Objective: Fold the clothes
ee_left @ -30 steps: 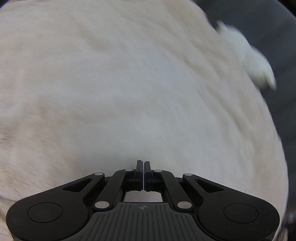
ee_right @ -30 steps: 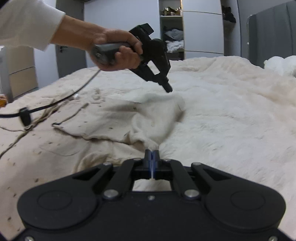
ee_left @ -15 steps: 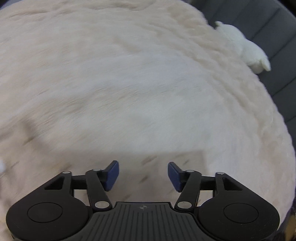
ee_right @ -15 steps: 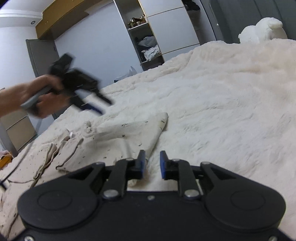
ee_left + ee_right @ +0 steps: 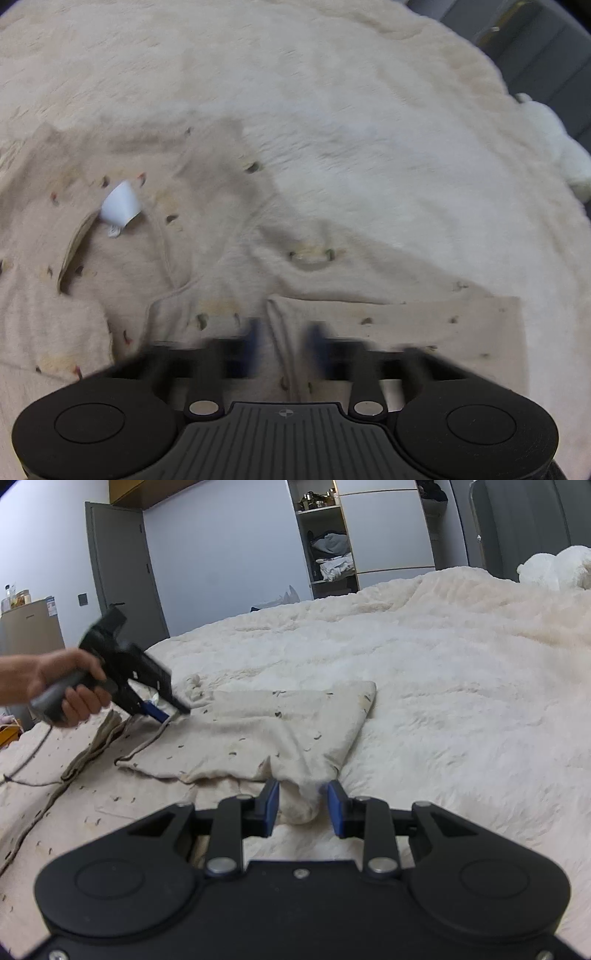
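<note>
A beige speckled garment [image 5: 258, 734] lies on the bed, its right part folded over into a flat panel. It also shows in the left wrist view [image 5: 207, 266], with a white label [image 5: 120, 205] by the neckline. My right gripper [image 5: 301, 806] is open, low over the near folded corner, with cloth between the fingers but not pinched. My left gripper [image 5: 282, 345] is open and blurred, just above a fold edge. It also shows in the right wrist view [image 5: 166, 710], held by a hand over the garment's far left part.
A fluffy cream blanket [image 5: 461, 686] covers the bed. A white plush toy [image 5: 554, 568] sits at the headboard side; it also shows in the left wrist view [image 5: 554, 144]. A wardrobe with open shelves [image 5: 332, 554] and a grey door [image 5: 122, 565] stand behind.
Both grippers were shut a second ago and have opened, letting the cloth drop into a fold. The left gripper swung back and down toward the garment; the right one opened wider.
</note>
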The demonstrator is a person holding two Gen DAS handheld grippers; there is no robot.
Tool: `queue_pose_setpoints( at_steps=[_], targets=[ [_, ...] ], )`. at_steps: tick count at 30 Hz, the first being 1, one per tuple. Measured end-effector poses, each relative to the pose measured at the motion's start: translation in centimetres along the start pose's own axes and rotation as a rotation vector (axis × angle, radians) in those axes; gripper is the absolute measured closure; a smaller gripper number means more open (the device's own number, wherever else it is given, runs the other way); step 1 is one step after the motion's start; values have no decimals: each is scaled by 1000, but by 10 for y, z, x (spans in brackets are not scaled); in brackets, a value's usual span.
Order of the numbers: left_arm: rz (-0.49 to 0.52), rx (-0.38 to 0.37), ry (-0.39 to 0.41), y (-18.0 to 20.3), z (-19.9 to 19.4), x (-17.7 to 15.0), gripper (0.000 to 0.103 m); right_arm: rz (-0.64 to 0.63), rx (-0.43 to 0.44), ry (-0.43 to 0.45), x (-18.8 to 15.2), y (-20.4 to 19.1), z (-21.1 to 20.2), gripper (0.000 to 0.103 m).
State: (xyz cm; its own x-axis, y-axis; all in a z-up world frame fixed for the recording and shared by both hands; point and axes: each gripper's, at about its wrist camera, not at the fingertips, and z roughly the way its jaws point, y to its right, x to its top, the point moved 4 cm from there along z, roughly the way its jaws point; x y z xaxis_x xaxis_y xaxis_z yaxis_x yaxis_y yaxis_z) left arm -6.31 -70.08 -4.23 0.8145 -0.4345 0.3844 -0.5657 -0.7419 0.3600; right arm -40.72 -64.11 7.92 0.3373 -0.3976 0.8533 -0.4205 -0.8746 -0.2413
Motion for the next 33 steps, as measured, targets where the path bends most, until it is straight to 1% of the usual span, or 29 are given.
queue_pose_setpoints(
  at_steps=[4, 6, 8, 10, 12, 13, 14, 15, 19, 20, 21, 24, 27, 29, 31, 32, 33],
  targets=[
    [16, -12, 58, 4, -53, 0, 103, 12, 3, 1, -1, 2, 1, 75],
    [7, -18, 75, 4, -75, 3, 103, 7, 4, 5, -1, 0, 1, 75],
    [5, 38, 89, 2, -96, 11, 103, 3, 3, 7, -1, -1, 1, 75],
    [21, 133, 82, -4, -91, 20, 103, -1, 2, 8, -1, -1, 1, 75],
    [0, 173, 41, -14, -82, 17, 103, -3, 1, 8, -1, -2, 0, 75],
    [-13, 189, 18, -19, -78, 15, 95, -5, 0, 8, -1, -2, 0, 75],
    [-26, 205, -5, -25, -73, 13, 82, -6, -1, 7, -1, -2, 0, 75],
    [-39, 221, -27, -30, -69, 11, 78, -7, -2, 7, -2, -2, 0, 75],
    [35, 138, 2, -16, -96, -24, 64, -7, -2, 8, -2, -2, 0, 75],
    [45, 118, -5, -13, -101, -35, 62, -7, -2, 10, -2, -2, -1, 75],
    [52, 100, -16, -10, -106, -46, 61, -8, -1, 10, -2, -2, 0, 75],
    [22, 89, -59, -12, -103, -72, 61, -16, 1, 10, -2, -4, 0, 75],
    [-139, 54, -62, -31, -97, -94, 62, -25, -2, 11, -2, -6, -1, 75],
    [-256, 10, -60, -45, -85, -103, 62, -23, -1, 16, -2, -6, -2, 75],
    [-392, -26, -13, -59, -78, -108, 63, -21, 0, 21, -2, -7, -3, 75],
    [-467, -54, 17, -66, -76, -109, 69, -22, -1, 23, -2, -6, -4, 75],
    [-502, -57, 37, -67, -76, -109, 78, -22, -2, 24, -2, -6, -3, 75]
  ],
)
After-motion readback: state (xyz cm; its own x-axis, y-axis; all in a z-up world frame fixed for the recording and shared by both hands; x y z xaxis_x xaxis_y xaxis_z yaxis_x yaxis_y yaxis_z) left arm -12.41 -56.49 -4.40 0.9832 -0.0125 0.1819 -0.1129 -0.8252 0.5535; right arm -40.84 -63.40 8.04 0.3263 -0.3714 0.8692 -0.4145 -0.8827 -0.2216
